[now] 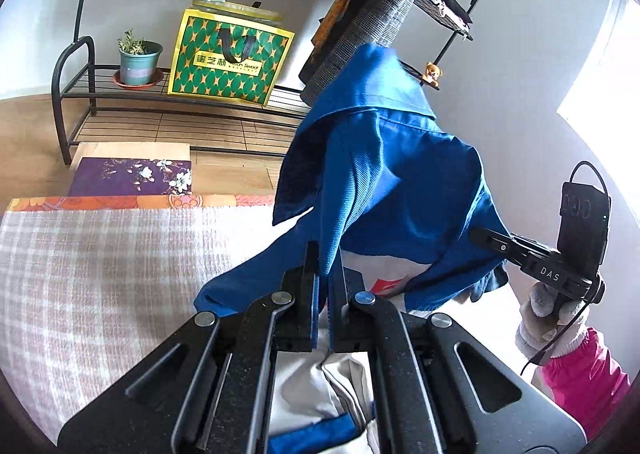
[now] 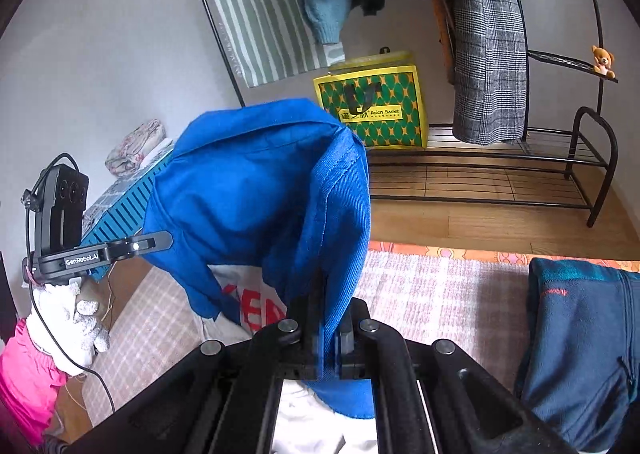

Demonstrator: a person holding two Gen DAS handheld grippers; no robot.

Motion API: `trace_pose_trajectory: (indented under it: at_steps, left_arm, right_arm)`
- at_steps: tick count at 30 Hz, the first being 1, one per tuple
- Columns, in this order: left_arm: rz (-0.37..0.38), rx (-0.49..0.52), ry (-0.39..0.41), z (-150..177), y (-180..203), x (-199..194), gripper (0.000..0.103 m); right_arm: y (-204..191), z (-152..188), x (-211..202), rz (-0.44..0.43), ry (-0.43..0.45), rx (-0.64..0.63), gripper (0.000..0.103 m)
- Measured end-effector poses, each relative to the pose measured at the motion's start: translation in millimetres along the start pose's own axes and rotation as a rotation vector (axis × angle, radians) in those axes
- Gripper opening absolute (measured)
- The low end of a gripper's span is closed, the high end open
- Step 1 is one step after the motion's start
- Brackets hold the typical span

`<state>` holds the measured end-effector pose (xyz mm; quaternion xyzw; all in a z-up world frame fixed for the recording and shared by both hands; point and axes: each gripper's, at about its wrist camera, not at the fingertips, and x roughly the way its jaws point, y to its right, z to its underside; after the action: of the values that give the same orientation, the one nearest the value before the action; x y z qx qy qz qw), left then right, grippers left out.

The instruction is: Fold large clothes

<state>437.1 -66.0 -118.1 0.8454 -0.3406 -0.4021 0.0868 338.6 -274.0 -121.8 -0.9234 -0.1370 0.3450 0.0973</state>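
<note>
Starting from the left side: checked bed cover (image 1: 100, 274) below, with a purple floral cloth (image 1: 132, 177) past its far edge and a green-and-yellow bag (image 1: 228, 53) on the low rack (image 1: 76, 65). The left gripper (image 1: 324, 266) is clamped tight on the blue jacket (image 1: 384, 173), pinching a fold of the fabric, so the jacket hangs in the air above the bed. Over on the right, the right gripper (image 2: 326, 306) has its jaws closed on another edge of the same jacket. A folded navy fleece (image 2: 580, 342) lies on the cover at far right.
</note>
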Motion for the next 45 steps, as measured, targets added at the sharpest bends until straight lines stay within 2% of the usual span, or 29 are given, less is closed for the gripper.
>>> trace_pose_trajectory:
  at_steps: [5, 11, 13, 17, 20, 24, 25, 26, 27, 28, 29, 30, 33, 35, 38, 40, 41, 42, 43, 45]
  left_arm:
    - [-0.014, 0.019, -0.004, 49, 14, -36, 0.000]
    - [-0.023, 0.004, -0.046, 128, 13, -60, 0.000]
    - [-0.036, 0.009, -0.072, 156, 9, -63, 0.000]
    - [-0.116, 0.047, -0.182, 212, 0, -63, 0.000]
    - [-0.126, 0.018, -0.242, 244, -11, -69, 0.000]
    - [-0.124, -0.061, -0.244, 266, -28, -92, 0.000]
    - [-0.108, -0.093, -0.236, 266, -33, -98, 0.003]
    - [-0.091, -0.133, -0.226, 265, -38, -103, 0.015]
    - [-0.076, -0.175, -0.209, 262, -43, -106, 0.042]
    - [-0.060, -0.224, -0.189, 257, -49, -108, 0.056]
    - [-0.031, -0.278, -0.169, 251, -56, -108, 0.068]
    - [0.000, -0.328, -0.157, 247, -61, -107, 0.068]
    - [0.068, -0.426, -0.167, 238, -73, -95, 0.068]
    - [0.092, -0.434, -0.199, 239, -72, -83, 0.068]
    - [0.082, -0.409, -0.228, 247, -70, -74, 0.068]
    - [0.094, -0.418, -0.237, 251, -70, -68, 0.058]
    - [0.100, -0.423, -0.240, 253, -69, -66, 0.048]
    - [0.105, -0.416, -0.244, 255, -65, -64, 0.030]
    - [0.090, -0.393, -0.248, 254, -59, -62, 0.023]
    - [0.034, -0.325, -0.242, 251, -45, -65, 0.011]
  right_arm:
    - [-18, 45, -36, 0.007, -0.016, -0.036, 0.000]
    - [-24, 107, -64, 0.013, -0.050, -0.039, 0.000]
    - [-27, 131, -70, 0.025, -0.064, -0.053, 0.000]
    - [-41, 184, -75, 0.081, -0.119, -0.125, 0.002]
    - [-41, 219, -87, 0.106, -0.157, -0.124, 0.008]
    - [-38, 248, -116, 0.124, -0.181, -0.107, 0.028]
    - [-36, 251, -124, 0.118, -0.180, -0.088, 0.029]
    - [-33, 251, -131, 0.105, -0.170, -0.060, 0.032]
    - [-29, 250, -136, 0.078, -0.161, -0.019, 0.040]
    - [-26, 250, -140, 0.040, -0.152, 0.031, 0.046]
    - [-22, 248, -142, 0.004, -0.141, 0.085, 0.058]
    - [-19, 248, -142, -0.025, -0.133, 0.136, 0.065]
    - [-16, 245, -130, -0.111, -0.142, 0.244, 0.065]
    - [-17, 249, -117, -0.148, -0.169, 0.296, 0.064]
    - [-16, 258, -103, -0.179, -0.194, 0.376, 0.064]
    - [-11, 264, -95, -0.200, -0.196, 0.424, 0.063]
    - [-9, 266, -90, -0.198, -0.201, 0.441, 0.063]
    - [-7, 268, -84, -0.197, -0.206, 0.458, 0.059]
    - [-6, 270, -77, -0.205, -0.216, 0.473, 0.055]
    - [-6, 272, -66, -0.235, -0.247, 0.497, 0.023]
